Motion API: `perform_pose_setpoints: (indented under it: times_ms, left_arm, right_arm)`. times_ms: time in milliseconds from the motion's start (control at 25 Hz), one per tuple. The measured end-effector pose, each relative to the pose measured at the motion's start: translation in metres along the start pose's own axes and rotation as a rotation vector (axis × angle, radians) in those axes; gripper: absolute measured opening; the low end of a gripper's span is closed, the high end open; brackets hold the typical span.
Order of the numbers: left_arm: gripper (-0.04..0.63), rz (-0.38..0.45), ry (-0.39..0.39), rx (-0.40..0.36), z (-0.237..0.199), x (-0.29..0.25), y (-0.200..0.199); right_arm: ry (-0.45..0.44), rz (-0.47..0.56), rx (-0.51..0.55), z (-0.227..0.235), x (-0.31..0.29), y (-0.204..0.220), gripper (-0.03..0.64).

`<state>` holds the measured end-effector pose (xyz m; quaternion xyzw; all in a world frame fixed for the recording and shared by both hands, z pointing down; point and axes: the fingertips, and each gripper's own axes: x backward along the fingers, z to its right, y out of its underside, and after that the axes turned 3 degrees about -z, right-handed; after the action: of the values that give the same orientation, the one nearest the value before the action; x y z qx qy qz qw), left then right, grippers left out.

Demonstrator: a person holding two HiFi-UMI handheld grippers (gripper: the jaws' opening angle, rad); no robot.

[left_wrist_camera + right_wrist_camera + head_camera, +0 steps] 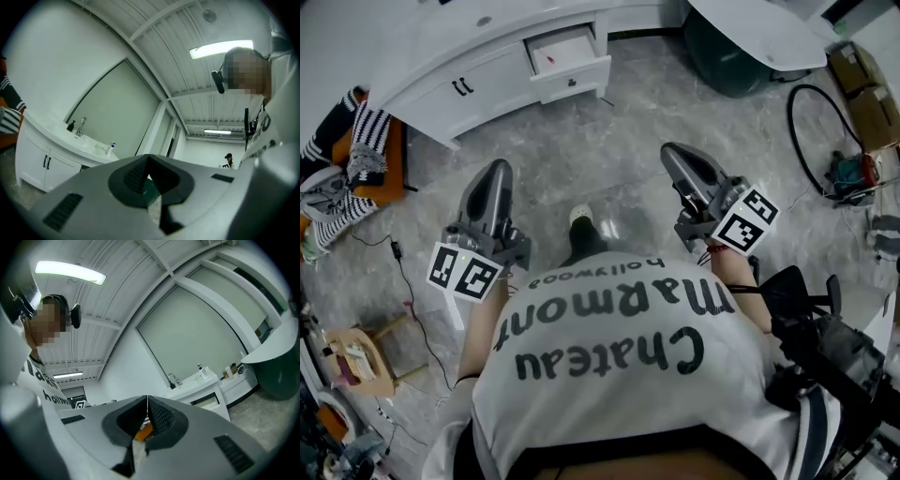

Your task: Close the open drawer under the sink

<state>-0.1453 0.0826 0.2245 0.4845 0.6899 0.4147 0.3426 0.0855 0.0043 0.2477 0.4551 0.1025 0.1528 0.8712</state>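
Note:
The white vanity [478,70] stands at the far end of the grey floor, and its drawer [567,54] is pulled out with a small red thing inside. My left gripper [498,171] and right gripper [672,153] are held level in front of my body, well short of the drawer, both shut and holding nothing. In the left gripper view the left gripper [149,157] has its jaws pressed together, with the vanity [44,154] and faucet [81,125] to the left. In the right gripper view the right gripper [147,400] also has its jaws together, and the open drawer [209,403] lies ahead to the right.
An orange stool [382,164] piled with striped clothes stands left of the vanity. A dark green bin [722,52] sits under a white counter [769,33] at the back right. A black cable loop [811,127] and cardboard boxes [862,80] lie right. Another person [228,160] stands far off.

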Motion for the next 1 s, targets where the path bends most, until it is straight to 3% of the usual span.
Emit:
perform_pose_setpoints:
  times_ms: [120,320,880,1000]
  left_arm:
    - [0.009,-0.001,0.001,-0.001,-0.032,-0.029,-0.017]
    - [0.009,-0.024,0.011,-0.075,-0.03,-0.047,-0.028]
    - [0.009,-0.016,0.071,-0.148,-0.037,-0.08,-0.046]
    - [0.009,-0.024,0.081,-0.147,-0.056,-0.095,-0.052]
  right_arm:
    - [0.004,-0.011,-0.01,0.023,-0.037,-0.011,0.012]
    - [-0.011,0.017,0.006,0.03,-0.045,-0.028,0.012]
    - [-0.035,0.09,0.064,0.043,-0.065,-0.055,0.012]
    - [-0.024,0.096,0.069,0.052,-0.085,-0.062,0.012]
